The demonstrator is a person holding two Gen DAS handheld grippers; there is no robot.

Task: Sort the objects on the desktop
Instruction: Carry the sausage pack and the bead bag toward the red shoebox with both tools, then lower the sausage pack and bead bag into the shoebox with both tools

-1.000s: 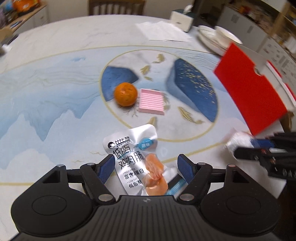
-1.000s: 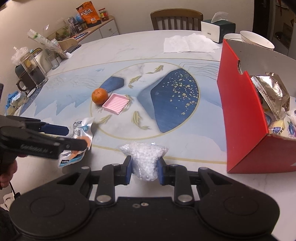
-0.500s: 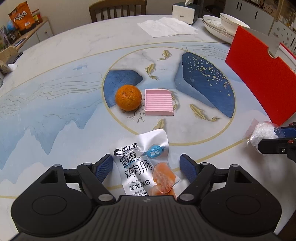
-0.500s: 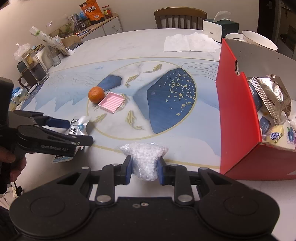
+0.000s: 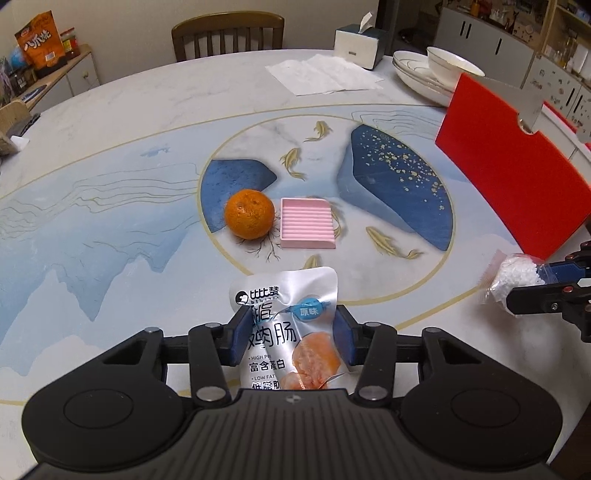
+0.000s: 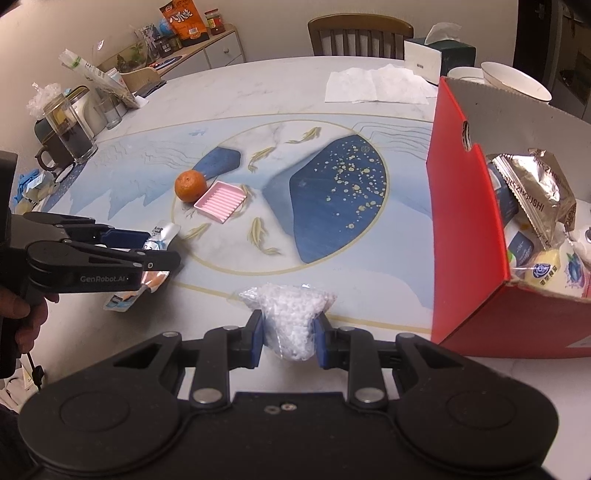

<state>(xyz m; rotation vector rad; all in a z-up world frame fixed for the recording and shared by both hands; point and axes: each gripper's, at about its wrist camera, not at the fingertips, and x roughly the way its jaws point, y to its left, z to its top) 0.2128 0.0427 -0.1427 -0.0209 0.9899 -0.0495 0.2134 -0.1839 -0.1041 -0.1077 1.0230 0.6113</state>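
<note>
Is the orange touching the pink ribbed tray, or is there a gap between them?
Apart. In the left wrist view, a thin strip of table shows between the orange and the pink tray.

Table: orange, pink tray, red box.

A wooden chair stands behind the round painted table; a low sideboard lines the pale wall.

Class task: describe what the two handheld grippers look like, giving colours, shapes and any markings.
Both are matte black plastic. The left gripper and right gripper each have a ribbed body, two round discs, linkage arms with silver pivot pins, and blue finger pads. Seen from the side, the left one bears white "GenRobot.AI" lettering.
</note>
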